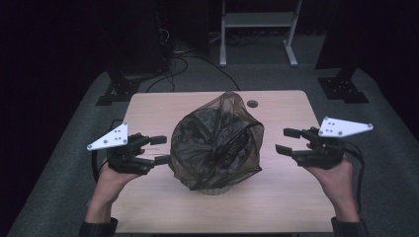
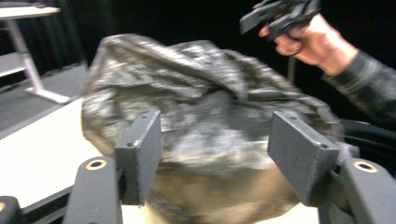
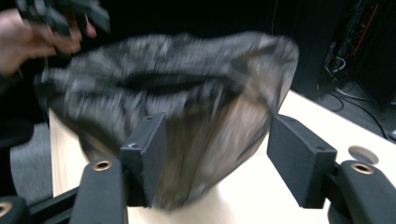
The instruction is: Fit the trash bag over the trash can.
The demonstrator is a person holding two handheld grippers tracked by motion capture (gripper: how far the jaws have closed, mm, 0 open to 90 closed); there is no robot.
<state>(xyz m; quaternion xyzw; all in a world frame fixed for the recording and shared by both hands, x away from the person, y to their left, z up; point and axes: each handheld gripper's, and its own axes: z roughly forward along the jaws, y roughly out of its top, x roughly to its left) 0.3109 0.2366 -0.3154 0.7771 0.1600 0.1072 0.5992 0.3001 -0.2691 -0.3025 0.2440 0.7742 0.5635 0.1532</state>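
dark mesh bag [image 1: 217, 143] sits bulging at centre of wooden table [image 1: 286, 197], between your two grippers. your left gripper [image 1: 159, 149] at bag's left side, jaws spread, lower fingertip just at mesh, nothing pinched. your right gripper [image 1: 287, 140] off bag's right side, jaws spread, clear gap to mesh. in both gripper views, bag lies beyond open pads, not between them.

Dark olive-brown mesh bag [image 1: 217, 143] — pale wood table [image 1: 148, 108].
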